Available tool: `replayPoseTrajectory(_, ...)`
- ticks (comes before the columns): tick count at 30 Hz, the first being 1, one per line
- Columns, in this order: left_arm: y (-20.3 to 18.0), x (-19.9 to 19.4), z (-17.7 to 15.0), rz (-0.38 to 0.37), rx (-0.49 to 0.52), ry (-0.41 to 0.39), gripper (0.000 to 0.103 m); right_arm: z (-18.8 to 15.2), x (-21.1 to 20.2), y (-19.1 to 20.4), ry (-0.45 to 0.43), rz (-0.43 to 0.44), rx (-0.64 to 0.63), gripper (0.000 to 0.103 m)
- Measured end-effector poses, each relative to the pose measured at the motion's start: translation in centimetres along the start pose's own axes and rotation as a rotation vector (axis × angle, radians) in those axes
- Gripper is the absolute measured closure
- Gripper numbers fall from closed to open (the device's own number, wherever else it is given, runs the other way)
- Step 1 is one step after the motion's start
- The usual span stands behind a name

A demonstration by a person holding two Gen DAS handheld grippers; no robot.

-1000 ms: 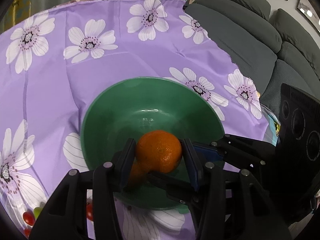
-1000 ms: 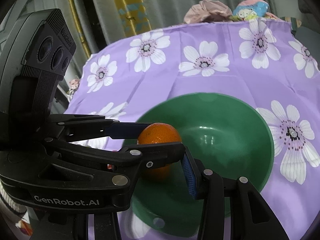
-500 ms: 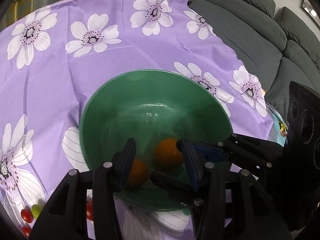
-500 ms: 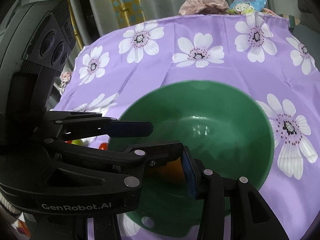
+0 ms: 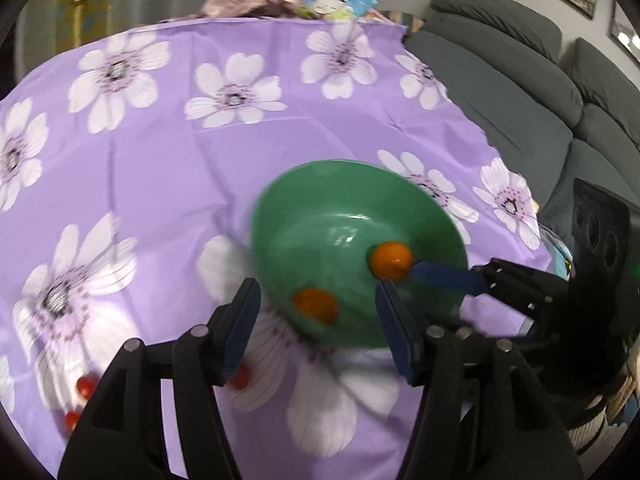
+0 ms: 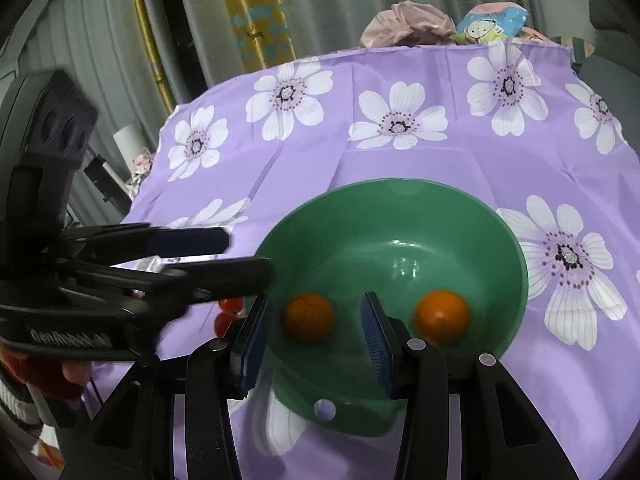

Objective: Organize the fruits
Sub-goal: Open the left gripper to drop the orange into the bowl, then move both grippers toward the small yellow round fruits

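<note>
Two oranges in the green bowl (image 6: 400, 216), lying apart on its floor: left orange (image 6: 308, 317), right orange (image 6: 442, 316). Bowl sits on the bench under a purple flowered cloth (image 6: 400, 148).

Right wrist view: the right gripper (image 6: 316, 320) hangs low over the bowl's near rim, jaws apart, framing the left orange without touching it. The left gripper (image 6: 236, 256) shows here side-on at left of the bowl, fingers spread, holding nothing. This view alone shows a hole in the bowl's near rim.

Left wrist view: the left gripper (image 5: 316, 304) is over the cloth at the bowl's left edge, jaws wide. Both oranges visible (image 5: 316, 305) (image 5: 391, 261); one blue finger of the right gripper (image 5: 444, 276) reaches in beside the farther orange. Only this view shows the grey sofa (image 5: 500, 76) past the bench.

Small red fruits (image 5: 82, 386) lie on the cloth near left, blurred; kind unclear. The left wrist picture is motion-smeared. Crumpled fabric (image 6: 408, 24) at far edge.
</note>
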State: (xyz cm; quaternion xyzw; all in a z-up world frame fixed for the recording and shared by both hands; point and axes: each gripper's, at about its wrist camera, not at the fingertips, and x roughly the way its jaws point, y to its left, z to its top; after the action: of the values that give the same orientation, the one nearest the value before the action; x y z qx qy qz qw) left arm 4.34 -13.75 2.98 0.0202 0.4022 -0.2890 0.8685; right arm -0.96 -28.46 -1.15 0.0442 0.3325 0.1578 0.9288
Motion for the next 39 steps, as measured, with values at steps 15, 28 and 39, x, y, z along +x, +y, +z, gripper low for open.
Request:
replayPoseTrajectory(15, 8.3, -5.8, -6.8, 0.147, -0.230, -0.006, 0.037, -0.1, -0.6, 4.0, 0.004, 0.075, -0.092, 0.052)
replayPoseTrajectory(28, 12.3, -7.8, -13.2, 0.126, -0.427, 0.055, 0.038, -2.4, 1.8, 8.5, 0.121, 0.192, -0.176, 0.052)
replayPoseTrajectory(39, 13.3, -7.1, -14.3, 0.120, -0.450, 0.068, 0.045, -4.4, 4.4, 12.0, 0.229, 0.260, -0.237, 0.052)
